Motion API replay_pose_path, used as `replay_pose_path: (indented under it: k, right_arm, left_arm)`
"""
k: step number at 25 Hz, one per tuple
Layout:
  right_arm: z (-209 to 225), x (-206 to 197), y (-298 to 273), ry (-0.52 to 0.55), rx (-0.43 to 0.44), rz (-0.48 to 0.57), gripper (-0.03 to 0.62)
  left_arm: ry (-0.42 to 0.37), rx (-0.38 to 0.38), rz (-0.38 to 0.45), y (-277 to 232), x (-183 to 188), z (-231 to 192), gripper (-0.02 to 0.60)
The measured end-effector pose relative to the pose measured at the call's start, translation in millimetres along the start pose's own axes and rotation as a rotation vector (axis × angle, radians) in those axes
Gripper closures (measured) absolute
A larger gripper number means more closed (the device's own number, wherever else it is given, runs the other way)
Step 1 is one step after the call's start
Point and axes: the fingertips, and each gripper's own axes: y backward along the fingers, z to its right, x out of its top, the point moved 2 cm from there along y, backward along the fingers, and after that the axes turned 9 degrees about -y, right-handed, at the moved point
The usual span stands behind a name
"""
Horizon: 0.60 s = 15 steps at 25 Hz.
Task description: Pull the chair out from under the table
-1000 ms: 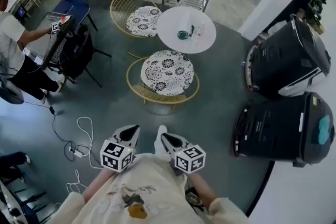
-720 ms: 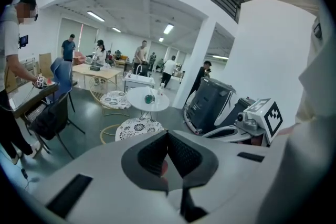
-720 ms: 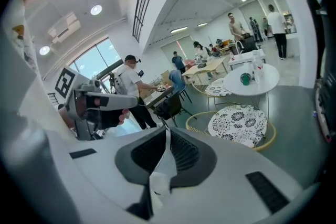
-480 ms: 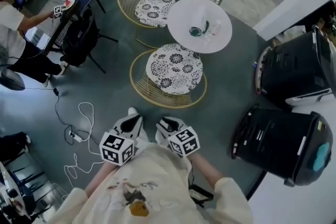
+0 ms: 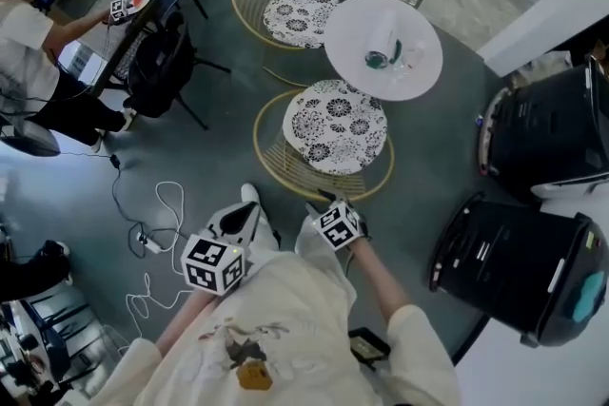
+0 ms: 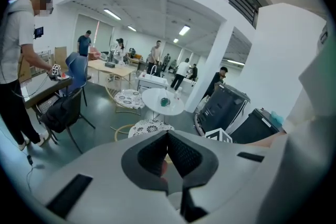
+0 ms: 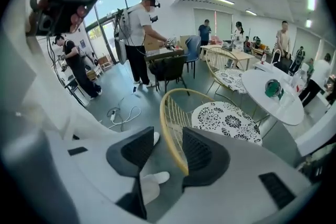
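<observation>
The near gold wire chair point(image 5: 285, 168) with a floral cushion point(image 5: 333, 126) stands tucked against the round white table point(image 5: 414, 24). My right gripper point(image 5: 324, 200) reaches down to the chair's near back rim. In the right gripper view its jaws point(image 7: 169, 150) are opening, with the chair's gold rim point(image 7: 169, 128) between the pads, close to the right pad and not squeezed. My left gripper point(image 5: 238, 222) hangs lower left of the chair, apart from it. The left gripper view shows it point(image 6: 167, 140) shut on nothing.
A second wire chair point(image 5: 300, 14) stands on the table's far side. A green cup point(image 5: 379, 60) sits on the table. Two black machines point(image 5: 547, 124) point(image 5: 504, 257) stand at the right. A black chair with a backpack point(image 5: 157, 67) and a floor cable point(image 5: 157, 223) lie to the left.
My right gripper has moved forward and down to the chair's rim, rolled, and gone from shut to open. The left gripper has shifted a little and stayed shut.
</observation>
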Motion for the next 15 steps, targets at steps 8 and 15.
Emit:
replay_pose_path:
  k: [8, 15]
  right_arm:
    - [-2, -41, -50, -0.029, 0.048, -0.151, 0.441]
    - [9, -47, -63, -0.1, 0.03, -0.156, 0.441]
  left_arm:
    - [0.019, 0.043, 0.053, 13, 10, -18, 0.58]
    - [-0.071, 0.007, 0.055, 11, 11, 7, 0.58]
